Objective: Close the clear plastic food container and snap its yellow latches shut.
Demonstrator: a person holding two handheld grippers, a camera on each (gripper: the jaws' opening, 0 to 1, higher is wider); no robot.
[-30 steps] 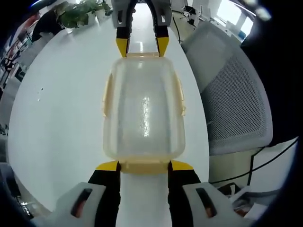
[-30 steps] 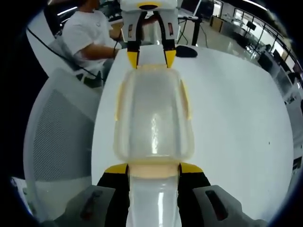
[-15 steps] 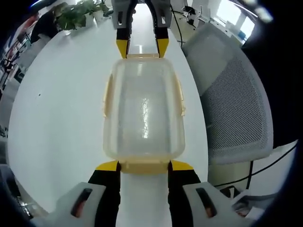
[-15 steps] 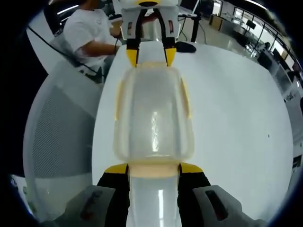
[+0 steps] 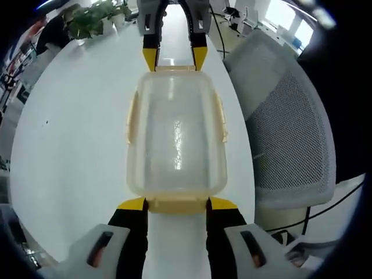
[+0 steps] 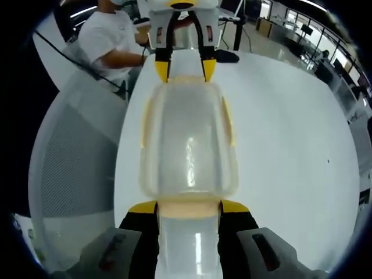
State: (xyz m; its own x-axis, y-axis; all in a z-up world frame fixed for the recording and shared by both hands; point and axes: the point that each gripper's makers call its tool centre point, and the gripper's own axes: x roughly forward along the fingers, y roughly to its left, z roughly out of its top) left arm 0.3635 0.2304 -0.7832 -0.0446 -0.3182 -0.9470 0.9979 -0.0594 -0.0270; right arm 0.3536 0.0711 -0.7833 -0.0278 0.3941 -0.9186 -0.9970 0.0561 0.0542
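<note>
The clear plastic container (image 5: 176, 133) with its lid on is held lengthwise between my two grippers above the white table. In the left gripper view my left gripper (image 5: 177, 203) is shut on the near yellow end latch (image 5: 177, 206). At the far end, my right gripper (image 5: 173, 57) clasps the other end latch. The right gripper view mirrors this: the container (image 6: 189, 145), my right gripper (image 6: 189, 206) shut on its near end latch, and my left gripper (image 6: 185, 68) at the far end. Pale yellow side latches (image 5: 131, 119) (image 6: 228, 119) lie against the long sides.
The white oval table (image 5: 70, 128) spreads under the container. A grey mesh chair (image 5: 290, 128) stands at its edge, also seen as the chair (image 6: 70, 163) on the left. A potted plant (image 5: 96, 14) sits at the table's far end. A person in a white shirt (image 6: 110, 38) sits beyond.
The chair and table behind have slid slightly in both views, while the container and both grippers keep the same places relative to each other. Both grips are unchanged.
</note>
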